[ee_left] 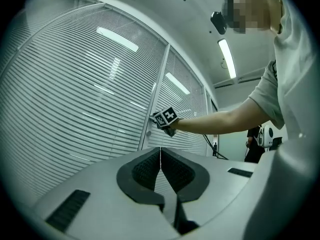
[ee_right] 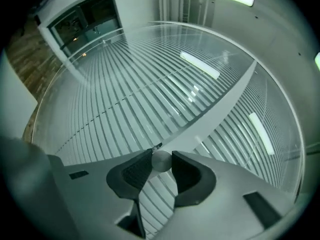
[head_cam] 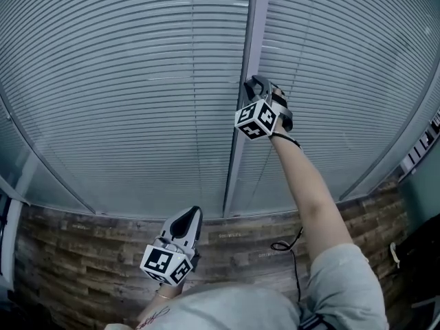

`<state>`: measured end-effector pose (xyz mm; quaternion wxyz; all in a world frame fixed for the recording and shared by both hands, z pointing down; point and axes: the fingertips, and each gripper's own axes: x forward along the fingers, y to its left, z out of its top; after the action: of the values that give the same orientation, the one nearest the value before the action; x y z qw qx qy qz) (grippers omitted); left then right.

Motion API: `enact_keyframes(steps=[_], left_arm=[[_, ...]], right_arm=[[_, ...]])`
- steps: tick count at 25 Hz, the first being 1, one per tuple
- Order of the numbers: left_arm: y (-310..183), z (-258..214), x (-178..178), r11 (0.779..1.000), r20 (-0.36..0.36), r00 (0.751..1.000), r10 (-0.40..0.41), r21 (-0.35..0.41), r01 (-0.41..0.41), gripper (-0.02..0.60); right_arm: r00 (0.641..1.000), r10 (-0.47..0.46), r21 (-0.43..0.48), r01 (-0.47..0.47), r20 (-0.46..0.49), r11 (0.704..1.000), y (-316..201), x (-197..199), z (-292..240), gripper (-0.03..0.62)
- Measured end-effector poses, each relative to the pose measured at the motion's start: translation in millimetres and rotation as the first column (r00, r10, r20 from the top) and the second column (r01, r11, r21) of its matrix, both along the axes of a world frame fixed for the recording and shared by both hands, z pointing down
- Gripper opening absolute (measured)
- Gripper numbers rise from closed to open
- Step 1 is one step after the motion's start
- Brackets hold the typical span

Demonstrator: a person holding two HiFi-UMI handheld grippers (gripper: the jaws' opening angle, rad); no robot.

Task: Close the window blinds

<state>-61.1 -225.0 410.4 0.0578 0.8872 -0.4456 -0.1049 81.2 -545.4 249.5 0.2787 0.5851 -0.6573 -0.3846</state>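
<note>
Currently right gripper (head_cam: 255, 82) is clamped on the small round knob (ee_right: 161, 160) on the frame post (head_cam: 240, 143) between the two blinds (head_cam: 130, 81). Risks:
- The pads hold only the knob's sides and could slip off in a twist.
- The cable (head_cam: 294, 239) under the arm could snag.

Left gripper (ee_left: 160, 158) is pinched together, empty, below the window's lower edge. Nothing blocks the knob.

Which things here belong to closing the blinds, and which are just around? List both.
Job:
- window blinds
- round knob on the frame post, pinched by the right gripper

Just around:
- left gripper, shut and empty
- cable
- wood-pattern floor
</note>
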Motion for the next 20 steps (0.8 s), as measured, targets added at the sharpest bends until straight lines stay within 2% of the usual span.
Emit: enact_keyframes(steps=[5,10,12,16,20], left_arm=[[0.3,-0.9,1.3,1.000,0.001,1.000,0.002,0.002,-0.002,0.018],[0.7,-0.1,3.0,1.000,0.005,1.000,0.004,0.004,-0.004,0.018],[0.3,0.8,4.8,1.000,0.009,1.000,0.004,0.004,-0.004,0.018],[-1.4,3.2,5.9,1.000,0.013,1.000,0.008,0.012,-0.008,0.018],[0.4,5.1,8.5,1.000,0.013,1.000,0.009,0.002,-0.009,0.018]], right_arm=[[0.980,0.007,0.030,-0.001,-0.198,1.000,0.8,-4.2,3.9,0.133],[0.944,0.014,0.049,0.003,-0.330,0.999,1.2,-7.4,7.8,0.133],[0.915,0.017,0.063,0.009,-0.402,0.998,-0.4,-7.5,10.7,0.133],[0.830,0.030,0.081,0.019,-0.557,0.997,-3.7,-9.0,16.0,0.133],[0.799,0.043,0.077,0.004,-0.600,0.997,-3.0,-10.0,21.7,0.133]])
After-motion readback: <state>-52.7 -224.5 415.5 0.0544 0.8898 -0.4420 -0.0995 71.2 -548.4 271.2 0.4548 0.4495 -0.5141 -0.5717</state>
